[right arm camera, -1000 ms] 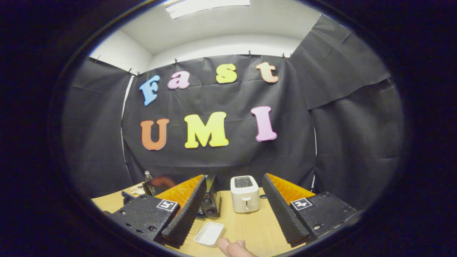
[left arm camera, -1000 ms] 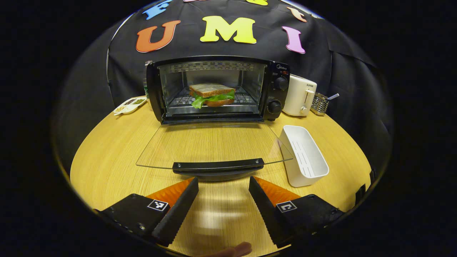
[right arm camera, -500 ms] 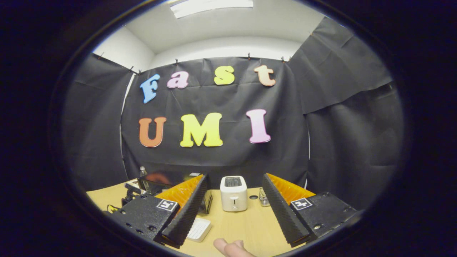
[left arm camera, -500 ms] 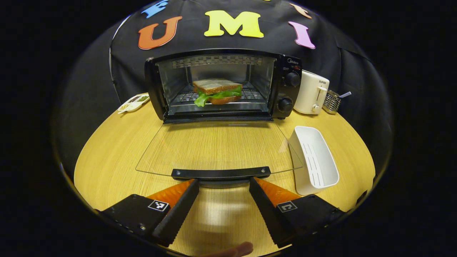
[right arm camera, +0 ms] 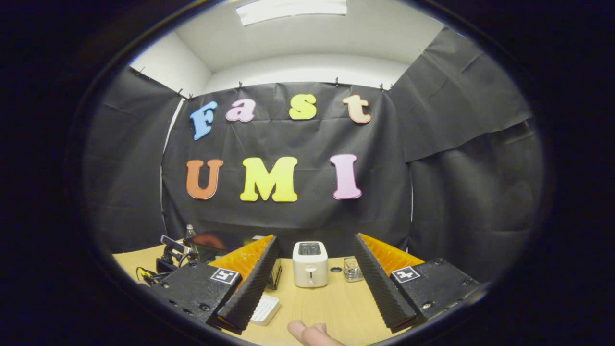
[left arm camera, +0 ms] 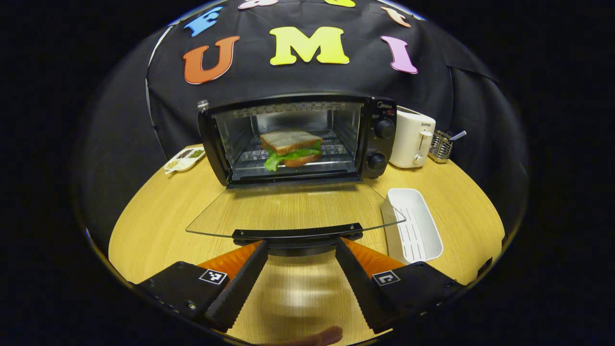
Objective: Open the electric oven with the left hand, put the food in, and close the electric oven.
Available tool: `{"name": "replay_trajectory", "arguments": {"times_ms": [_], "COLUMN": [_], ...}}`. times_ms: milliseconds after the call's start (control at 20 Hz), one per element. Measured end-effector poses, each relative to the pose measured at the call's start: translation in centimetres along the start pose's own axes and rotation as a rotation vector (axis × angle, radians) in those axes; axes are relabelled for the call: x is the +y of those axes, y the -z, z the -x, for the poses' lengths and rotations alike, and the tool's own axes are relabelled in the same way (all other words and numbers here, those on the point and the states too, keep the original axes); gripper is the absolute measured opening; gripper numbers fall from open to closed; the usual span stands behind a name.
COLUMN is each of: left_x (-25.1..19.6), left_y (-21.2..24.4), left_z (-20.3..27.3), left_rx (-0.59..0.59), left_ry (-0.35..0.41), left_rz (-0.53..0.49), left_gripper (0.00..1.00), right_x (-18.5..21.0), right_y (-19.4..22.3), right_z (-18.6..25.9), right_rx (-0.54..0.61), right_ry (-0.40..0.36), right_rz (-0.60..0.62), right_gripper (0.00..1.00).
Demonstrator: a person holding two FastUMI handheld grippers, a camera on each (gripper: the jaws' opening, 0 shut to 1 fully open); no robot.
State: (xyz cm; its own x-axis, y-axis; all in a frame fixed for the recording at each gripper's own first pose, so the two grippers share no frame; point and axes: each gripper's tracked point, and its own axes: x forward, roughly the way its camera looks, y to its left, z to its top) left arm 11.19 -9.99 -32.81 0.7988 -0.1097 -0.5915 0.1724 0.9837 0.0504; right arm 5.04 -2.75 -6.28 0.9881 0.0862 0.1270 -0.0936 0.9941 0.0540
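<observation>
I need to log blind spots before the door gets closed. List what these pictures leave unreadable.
- Left gripper view: whether the left gripper touches the door handle; the handle's underside is hidden behind its front edge.
- Left gripper view: what the seasoning tray holds; too small.
- Left gripper view: where the oven knobs point; too small.
- Right gripper view: most of the oven, behind the right gripper's own body.

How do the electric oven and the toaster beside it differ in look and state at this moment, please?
The electric oven is black and wide, while the toaster is white, narrower and upright. The electric oven stands open, its glass door folded down flat, with a sandwich on its rack; the toaster's top slot looks empty. The electric oven has two round knobs; the toaster has a side lever. Both sit at the back of the wooden table.
</observation>
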Motion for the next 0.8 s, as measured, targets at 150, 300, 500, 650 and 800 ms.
{"name": "replay_trajectory", "arguments": {"times_ms": [150, 300, 500, 650, 800], "left_x": [0.3, 0.5, 0.5, 0.8, 1.1], "left_y": [-2.3, -4.1, -5.7, -7.7, -8.9], "left_z": [0.4, 0.4, 0.7, 0.5, -0.3], "left_rx": [-0.053, -0.088, -0.114, -0.153, -0.162], "left_ry": [-0.018, -0.033, -0.041, -0.05, -0.053], "left_rz": [-0.014, -0.027, -0.022, -0.028, 0.012], "left_gripper": [0.94, 0.97, 0.97, 0.97, 0.98], "right_x": [-0.5, -1.2, -1.8, -2.2, -2.9], "right_y": [0.1, 0.0, 0.1, 0.2, 0.0], "right_z": [-0.1, 0.0, 0.3, 0.5, 0.8], "right_rx": [0.003, 0.007, 0.016, 0.021, 0.021], "right_ry": [0.005, 0.016, 0.032, 0.038, 0.048], "right_rz": [-0.02, -0.009, -0.003, 0.0, 0.004], "right_gripper": [1.0, 1.0, 1.0, 1.0, 1.0]}}
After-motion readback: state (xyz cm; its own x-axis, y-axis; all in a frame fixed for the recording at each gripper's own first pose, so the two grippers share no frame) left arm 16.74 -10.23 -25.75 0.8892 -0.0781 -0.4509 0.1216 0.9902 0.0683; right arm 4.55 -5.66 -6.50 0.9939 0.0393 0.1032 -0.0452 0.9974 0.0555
